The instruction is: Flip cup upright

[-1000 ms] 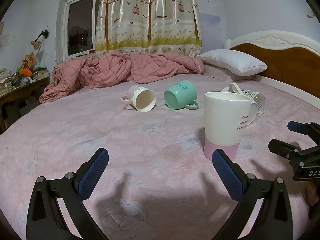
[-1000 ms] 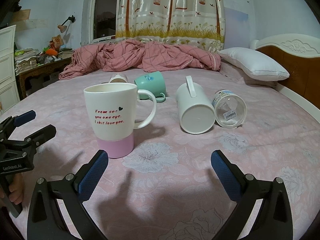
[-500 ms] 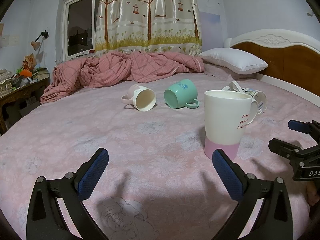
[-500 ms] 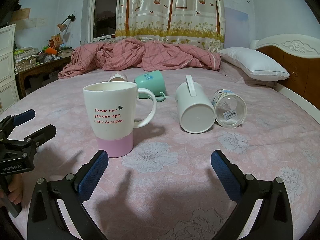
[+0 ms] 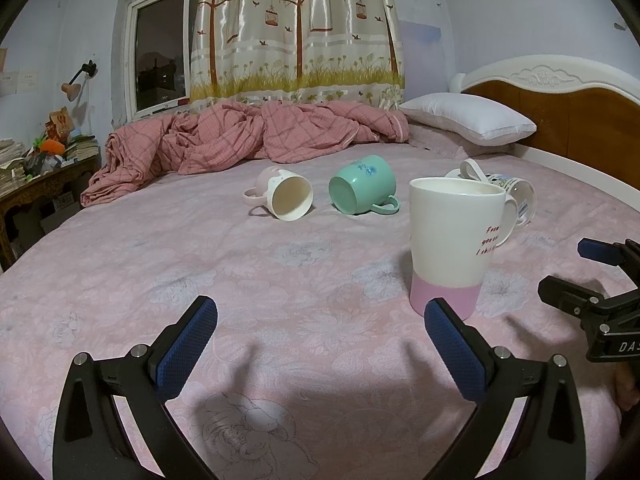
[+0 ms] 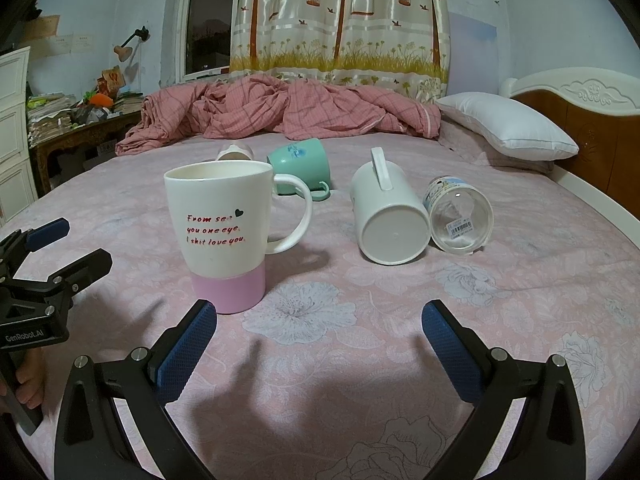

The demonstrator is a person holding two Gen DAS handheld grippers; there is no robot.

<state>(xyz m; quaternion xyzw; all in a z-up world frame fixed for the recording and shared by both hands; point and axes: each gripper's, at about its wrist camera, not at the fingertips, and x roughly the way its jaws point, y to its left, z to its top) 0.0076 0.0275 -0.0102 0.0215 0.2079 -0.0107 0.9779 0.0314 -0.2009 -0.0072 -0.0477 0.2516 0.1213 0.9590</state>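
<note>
A tall white mug with a pink base and red lettering (image 5: 452, 240) (image 6: 224, 232) stands upright on the pink bedsheet. A teal mug (image 5: 362, 184) (image 6: 300, 164), a pale pink mug (image 5: 284, 194) (image 6: 235, 153), a white mug (image 6: 388, 216) (image 5: 468, 168) and a clear glass (image 6: 460, 216) (image 5: 516, 196) lie on their sides. My left gripper (image 5: 320, 344) is open and empty, left of the upright mug. My right gripper (image 6: 320, 344) is open and empty, in front of the upright mug and the white mug.
A rumpled pink quilt (image 5: 240, 136) lies at the far side of the bed, with a white pillow (image 5: 468, 120) and wooden headboard (image 5: 572, 120) to the right. A cluttered desk (image 5: 32, 172) stands at the left. Each gripper shows in the other's view (image 5: 596, 280) (image 6: 44, 256).
Both views have shifted only slightly; the cups lie where they were and both grippers stay open.
</note>
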